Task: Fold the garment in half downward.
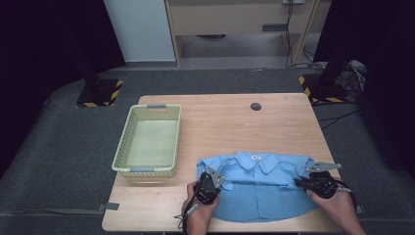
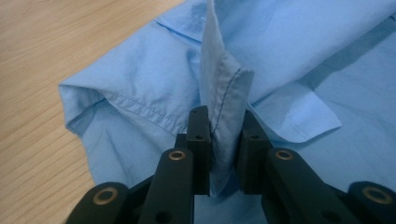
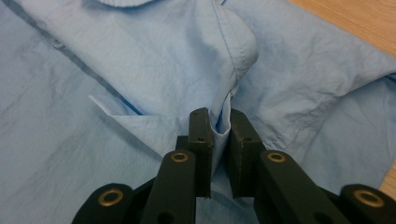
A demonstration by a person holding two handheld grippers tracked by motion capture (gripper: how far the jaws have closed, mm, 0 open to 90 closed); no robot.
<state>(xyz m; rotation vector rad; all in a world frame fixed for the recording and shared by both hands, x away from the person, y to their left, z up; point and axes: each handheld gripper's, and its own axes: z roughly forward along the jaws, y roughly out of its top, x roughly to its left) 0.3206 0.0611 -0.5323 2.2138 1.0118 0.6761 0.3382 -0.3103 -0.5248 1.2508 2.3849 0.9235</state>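
blue shirt [image 1: 262,188] pinched by left hand-held gripper [image 1: 214,174] and right hand-held gripper [image 1: 302,181], basket [image 1: 126,149] alongside

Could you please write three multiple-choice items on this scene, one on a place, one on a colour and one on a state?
1. Where does the basket stand relative to the shirt?
A. To its left, apart from it
B. On top of it
C. To its right, touching it

2. What colour is the shirt?
A. White
B. Light blue
C. Red

3. What is the left gripper doing?
A. Hanging open above the bare table
B. Resting inside the basket
C. Pinching a raised fold of the shirt

Answers:
1 A: in the high view the basket sits left of the shirt with bare wood between them.
2 B: all three views show light blue cloth.
3 C: in the left gripper view a ridge of fabric stands between its jaws; the right gripper pinches a fold likewise.
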